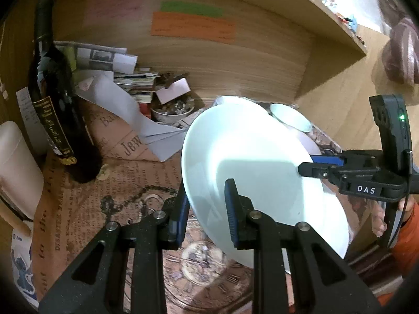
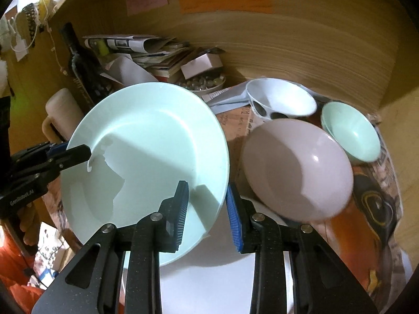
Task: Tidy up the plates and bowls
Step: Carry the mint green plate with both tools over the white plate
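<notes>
We work inside a wooden alcove whose back wall carries pink, green and orange paper notes, and beneath us lies a tabletop covered in newsprint-patterned paper. Our pale green plate hangs tilted above that surface, pinched at opposite rims: our left gripper clamps its near edge in the left wrist view, and our right gripper is closed on the other edge, blue pads pressing either side of the rim. To the right of the plate we see a pinkish bowl, a white bowl with dark ovals behind it and a small green bowl just beside them. At the left stand a dark wine bottle and a cream cylinder; at the back, a heap of papers and a small dish of pebbles
</notes>
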The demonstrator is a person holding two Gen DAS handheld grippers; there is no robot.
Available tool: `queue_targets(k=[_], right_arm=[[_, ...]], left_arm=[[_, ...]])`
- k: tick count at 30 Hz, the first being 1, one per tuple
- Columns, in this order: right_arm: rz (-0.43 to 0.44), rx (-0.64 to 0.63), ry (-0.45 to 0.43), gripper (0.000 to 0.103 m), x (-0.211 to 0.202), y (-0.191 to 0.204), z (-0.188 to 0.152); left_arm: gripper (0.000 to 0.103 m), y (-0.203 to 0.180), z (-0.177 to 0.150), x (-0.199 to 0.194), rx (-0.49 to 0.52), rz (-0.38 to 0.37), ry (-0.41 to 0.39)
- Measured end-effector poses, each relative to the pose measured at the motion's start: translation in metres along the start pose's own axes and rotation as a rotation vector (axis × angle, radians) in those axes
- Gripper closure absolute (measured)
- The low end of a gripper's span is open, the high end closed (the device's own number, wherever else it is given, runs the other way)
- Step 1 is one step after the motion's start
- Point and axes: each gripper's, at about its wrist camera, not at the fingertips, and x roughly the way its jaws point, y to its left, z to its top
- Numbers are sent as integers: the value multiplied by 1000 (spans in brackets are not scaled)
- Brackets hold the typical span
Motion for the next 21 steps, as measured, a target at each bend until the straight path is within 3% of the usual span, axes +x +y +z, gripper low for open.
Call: queue_targets(k=[21], right_arm=[[-56, 68, -30, 76, -40, -17, -56]], left_arm=[[79, -45, -31, -3, 50, -69, 55]])
